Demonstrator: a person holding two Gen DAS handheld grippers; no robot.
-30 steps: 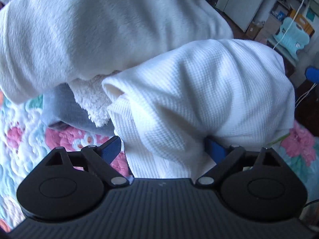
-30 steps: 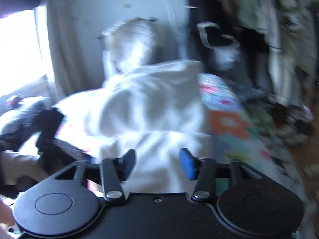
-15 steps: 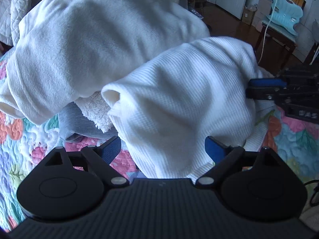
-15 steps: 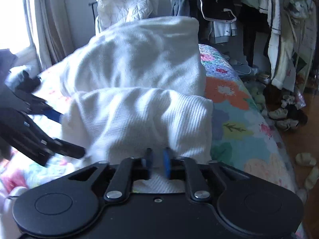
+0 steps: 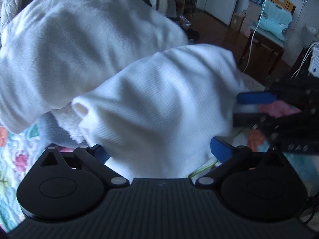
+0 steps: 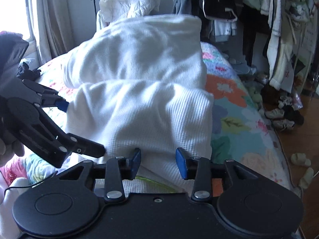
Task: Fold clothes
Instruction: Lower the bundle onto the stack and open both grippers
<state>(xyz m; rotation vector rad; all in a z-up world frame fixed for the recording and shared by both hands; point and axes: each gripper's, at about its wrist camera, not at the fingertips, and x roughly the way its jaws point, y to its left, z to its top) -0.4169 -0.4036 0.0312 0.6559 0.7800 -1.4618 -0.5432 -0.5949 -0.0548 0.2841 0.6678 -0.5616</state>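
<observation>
Both sets of jaws are opening compared with half a second ago: the right gripper (image 6: 158, 160), then pinched nearly closed at the near hem of the white waffle-knit garment (image 6: 143, 117), now stands parted with that hem lying loose between its blue pads, and the left gripper (image 5: 163, 151) has spread to full width with the garment's other end lying between its fingers, no pad pressing on it. Release is therefore judged to be under way on both sides. Landmark for position is the floral quilt (image 6: 233, 107): the waffle-knit garment rests on it as a folded bundle, and directly beyond it, touching, lies a larger white fleece garment (image 6: 135, 53), unfolded and heaped. Fold on the waffle-knit piece appears complete and holding its shape. Remaining work is judged to be the fleece garment.
</observation>
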